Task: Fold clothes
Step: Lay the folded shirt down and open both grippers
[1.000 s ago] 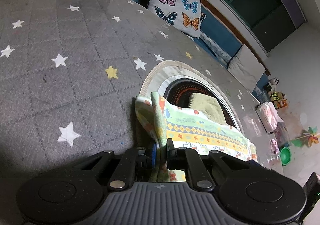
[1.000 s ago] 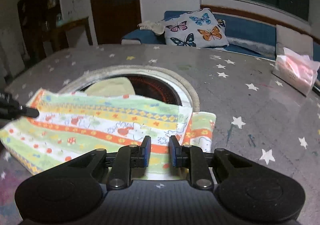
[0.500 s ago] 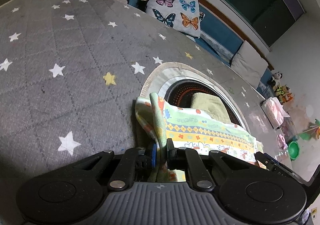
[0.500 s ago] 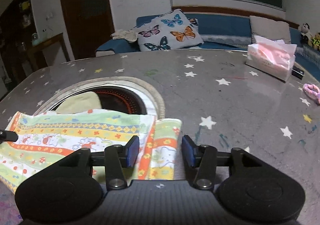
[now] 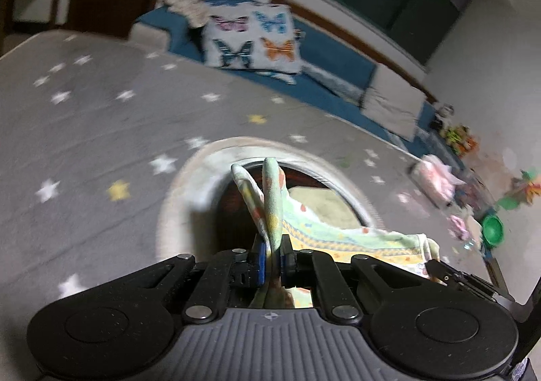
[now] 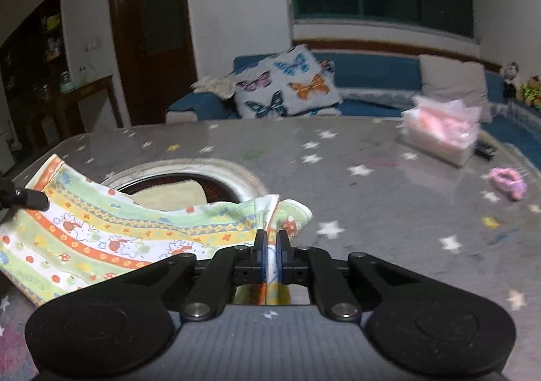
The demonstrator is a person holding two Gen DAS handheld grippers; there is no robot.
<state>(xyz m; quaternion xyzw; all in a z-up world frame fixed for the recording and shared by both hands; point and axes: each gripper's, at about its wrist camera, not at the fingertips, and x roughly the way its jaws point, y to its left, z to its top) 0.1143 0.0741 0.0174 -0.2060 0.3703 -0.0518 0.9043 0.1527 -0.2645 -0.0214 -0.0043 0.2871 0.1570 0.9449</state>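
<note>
A striped cloth (image 6: 111, 235) printed with rabbits and flowers hangs stretched between my two grippers above a grey star-patterned table (image 6: 372, 184). My left gripper (image 5: 272, 257) is shut on one corner of the cloth (image 5: 324, 232), whose folded edge stands up between the pads. My right gripper (image 6: 269, 254) is shut on the opposite corner, with cloth pinched between its blue pads. In the right wrist view the left gripper's fingertip (image 6: 30, 200) shows at the far left edge. The right gripper's fingertip (image 5: 439, 271) shows low right in the left wrist view.
A round opening (image 6: 209, 178) with a pale rim sits in the table under the cloth, a yellowish pad (image 6: 172, 193) inside it. A pink tissue pack (image 6: 443, 130) and a pink hair tie (image 6: 507, 178) lie at the right. A blue sofa with a butterfly cushion (image 6: 287, 83) stands behind.
The right gripper opened over the cloth's corner, then shut on it. Both grippers rose, lifting the cloth off the table, and the views tilted up toward the sofa.
</note>
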